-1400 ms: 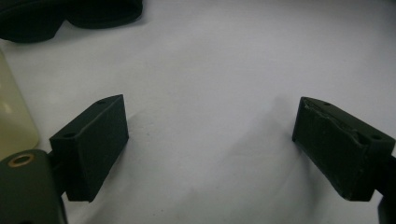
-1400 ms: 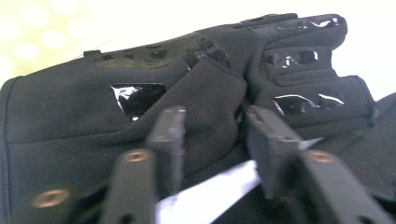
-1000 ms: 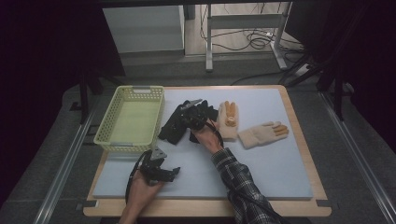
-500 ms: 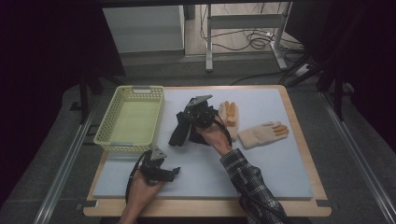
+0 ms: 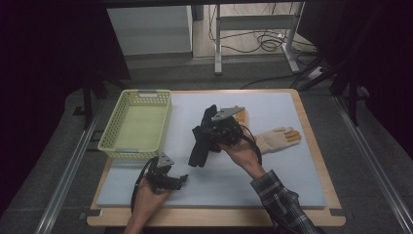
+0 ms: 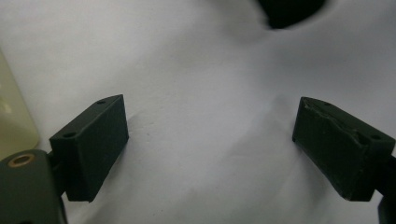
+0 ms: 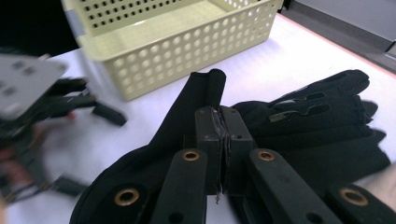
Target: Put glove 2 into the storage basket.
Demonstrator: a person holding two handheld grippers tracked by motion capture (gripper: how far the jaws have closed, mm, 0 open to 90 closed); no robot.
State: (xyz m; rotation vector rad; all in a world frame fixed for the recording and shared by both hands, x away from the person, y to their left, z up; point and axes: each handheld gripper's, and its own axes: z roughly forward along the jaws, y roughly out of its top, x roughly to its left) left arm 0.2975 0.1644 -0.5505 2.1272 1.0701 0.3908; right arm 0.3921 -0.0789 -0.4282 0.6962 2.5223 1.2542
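The right hand-held gripper [image 5: 210, 135] was seen above the middle of the worktop [image 5: 272, 185], its jaws pressed together on a fold of the black gloves [image 5: 200, 146]. In the right gripper view the pads [image 7: 223, 140] were closed tight with the dark fabric pinched between them, and the gloves [image 7: 308, 121] were bunched around and beyond the jaws. In the high view the black gloves were hung down from the grip, whether their lower end touched the white surface could not be told. The yellow basket [image 5: 117, 141] was placed just to the left of them, at the worktop's left edge, with nothing visible inside it. A beige glove [image 5: 275, 140] was laid flat to the right of the held gloves, and an orange glove [image 5: 242, 116] was partly hidden behind the right hand-held gripper. The left hand-held gripper [image 5: 176, 181] was held low near the front left of the worktop, below the basket; its jaws were spread wide apart over the bare white surface, with nothing between them
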